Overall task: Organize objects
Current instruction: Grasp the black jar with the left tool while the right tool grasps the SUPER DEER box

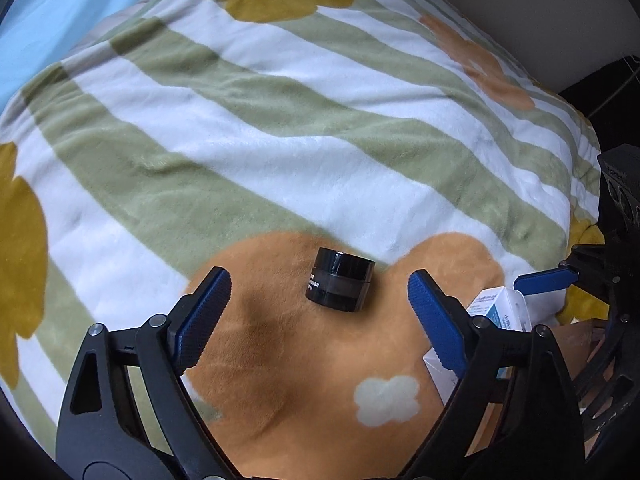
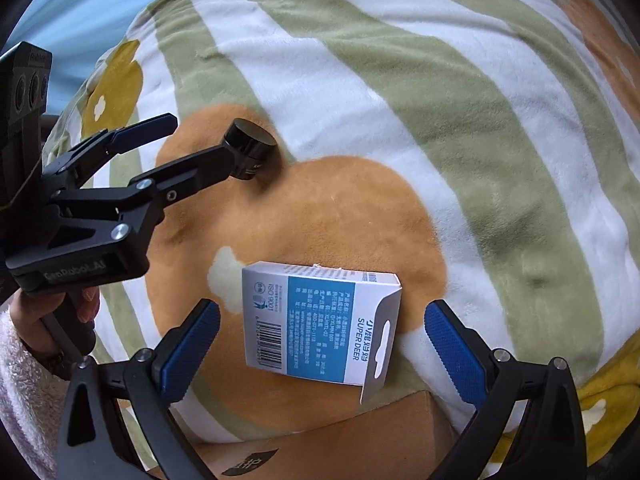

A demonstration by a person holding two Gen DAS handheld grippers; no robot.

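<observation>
Right gripper [image 2: 322, 344] wide open, empty, straddling the box [image 2: 320, 326] at lower centre without contact. Carton [image 2: 340, 452] at the bottom edge, contents unseen. Left gripper [image 1: 318, 304] wide open, empty, jar [image 1: 340, 285] just ahead at centre. Both items lie loose on the blanket [image 1: 280, 140]; nothing judged stowed yet.

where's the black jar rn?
The black jar lies on the orange flower patch of the blanket, centred ahead of the open left gripper and untouched. In the right wrist view it sits upper left, beyond the white-and-blue box.
</observation>
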